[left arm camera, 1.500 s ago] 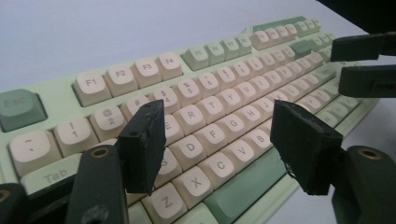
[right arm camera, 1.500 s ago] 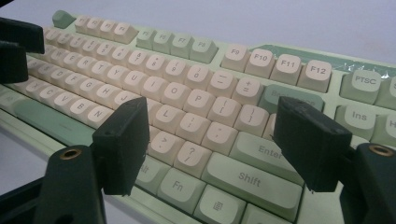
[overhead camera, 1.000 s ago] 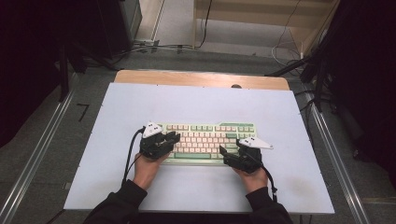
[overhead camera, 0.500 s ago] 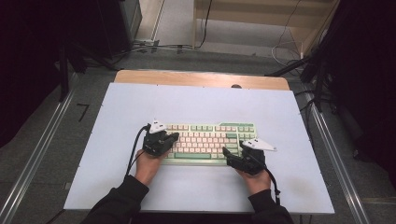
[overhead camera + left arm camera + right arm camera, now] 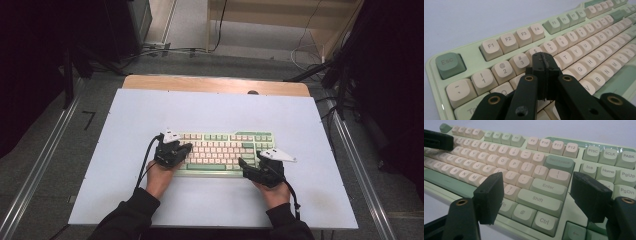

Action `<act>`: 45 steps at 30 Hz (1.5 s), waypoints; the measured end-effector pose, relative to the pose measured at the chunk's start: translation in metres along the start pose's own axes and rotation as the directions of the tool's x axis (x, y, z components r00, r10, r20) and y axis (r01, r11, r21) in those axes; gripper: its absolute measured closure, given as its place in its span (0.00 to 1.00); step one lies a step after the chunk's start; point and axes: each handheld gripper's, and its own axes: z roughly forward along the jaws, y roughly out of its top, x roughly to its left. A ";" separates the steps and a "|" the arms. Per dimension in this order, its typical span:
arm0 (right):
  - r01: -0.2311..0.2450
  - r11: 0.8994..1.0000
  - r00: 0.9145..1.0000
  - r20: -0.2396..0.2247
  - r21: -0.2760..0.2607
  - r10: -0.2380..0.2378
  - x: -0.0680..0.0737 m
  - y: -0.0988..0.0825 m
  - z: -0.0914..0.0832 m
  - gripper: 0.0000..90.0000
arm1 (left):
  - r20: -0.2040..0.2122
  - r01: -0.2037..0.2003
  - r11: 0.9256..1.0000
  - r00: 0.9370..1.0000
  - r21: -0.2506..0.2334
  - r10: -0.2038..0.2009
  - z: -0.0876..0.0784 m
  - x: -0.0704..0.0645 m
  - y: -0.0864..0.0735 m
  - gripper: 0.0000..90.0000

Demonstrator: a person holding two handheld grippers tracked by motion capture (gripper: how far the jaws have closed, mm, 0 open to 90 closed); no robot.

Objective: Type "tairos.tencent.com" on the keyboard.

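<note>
While the left claw hovers pinched together, the keyboard lies just beneath.

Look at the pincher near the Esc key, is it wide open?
No, in the left gripper view the left gripper has its two black pads pressed flat together with nothing between them, over the letter keys of the keyboard.

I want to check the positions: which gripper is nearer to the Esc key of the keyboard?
Left. The left gripper, jaws shut, hovers over the number and letter keys just beside the Esc key. The right gripper, open, is at the keyboard's opposite end, around Enter and Shift.
</note>
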 end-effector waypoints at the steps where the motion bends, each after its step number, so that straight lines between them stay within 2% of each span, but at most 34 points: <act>1: -0.001 1.000 1.000 0.000 0.001 0.001 0.000 0.000 0.000 0.28 | -0.001 0.000 1.000 1.000 -0.002 0.000 0.000 0.000 0.000 1.00; 4: -0.002 1.000 1.000 0.002 0.001 0.002 0.000 0.000 -0.001 0.28 | 0.010 0.012 1.000 1.000 -0.008 -0.012 -0.001 0.000 0.000 0.98; 6: -0.002 1.000 1.000 0.002 0.000 0.002 -0.001 0.000 -0.001 0.28 | 0.029 0.021 0.999 0.999 -0.033 -0.020 -0.005 -0.001 0.002 0.89; 8: -0.003 1.000 1.000 0.004 -0.005 0.003 -0.002 0.000 -0.002 0.28 | 0.030 0.016 0.998 0.999 -0.063 -0.014 -0.010 -0.003 0.003 0.76; 10: -0.008 1.000 1.000 0.007 -0.004 0.008 -0.003 0.000 -0.003 0.28 | 0.014 0.009 0.997 1.000 -0.080 -0.008 -0.012 -0.005 0.004 0.62; 11: -0.007 1.000 1.000 0.008 -0.003 0.007 -0.003 0.000 -0.003 0.28 | 0.003 -0.004 0.997 1.000 -0.081 0.005 -0.013 -0.006 0.004 0.52; 12: -0.004 1.000 1.000 0.007 -0.004 0.004 -0.003 0.000 -0.003 0.29 | -0.009 -0.014 0.996 1.000 -0.083 0.014 -0.014 -0.007 0.004 0.47; 16: 0.017 1.000 1.000 0.000 -0.013 -0.017 -0.001 0.000 -0.004 0.36 | -0.050 -0.027 0.995 0.999 -0.100 0.022 -0.020 -0.010 0.003 0.36; 19: 0.026 1.000 1.000 -0.005 -0.014 -0.026 0.001 -0.001 -0.006 0.48 | -0.061 -0.028 0.987 0.998 -0.158 0.018 -0.031 -0.012 -0.007 0.36; 20: 0.028 1.000 1.000 -0.008 -0.013 -0.028 0.002 -0.001 -0.006 0.53 | -0.062 -0.027 0.986 0.998 -0.164 0.016 -0.033 -0.013 -0.009 0.37; 27: 0.059 0.998 0.997 -0.041 -0.031 -0.060 0.008 -0.001 -0.009 0.79 | -0.056 0.005 0.987 0.998 -0.161 -0.015 -0.039 -0.008 -0.015 0.37; 29: 0.065 0.997 0.996 -0.052 -0.030 -0.066 0.011 -0.002 -0.008 0.88 | -0.043 0.018 0.988 0.999 -0.156 -0.025 -0.039 -0.007 -0.016 0.37; 32: 0.084 0.996 0.994 -0.068 -0.035 -0.087 0.018 -0.003 -0.006 0.96 | -0.035 0.022 0.988 0.999 -0.154 -0.028 -0.039 -0.008 -0.017 0.37; 38: 0.124 0.992 0.987 -0.100 -0.040 -0.127 0.027 -0.003 -0.003 0.98 | -0.026 -0.001 0.990 1.000 -0.141 -0.003 -0.040 -0.016 -0.017 0.37; 43: 0.118 0.992 0.987 -0.107 -0.041 -0.122 0.028 0.000 -0.002 0.98 | -0.060 -0.048 0.991 0.997 -0.123 0.040 -0.043 -0.017 -0.019 0.37; 45: 0.122 0.992 0.985 -0.115 -0.038 -0.125 0.029 0.001 -0.001 0.98 | -0.071 -0.044 0.991 0.997 -0.129 0.035 -0.046 -0.014 -0.020 0.37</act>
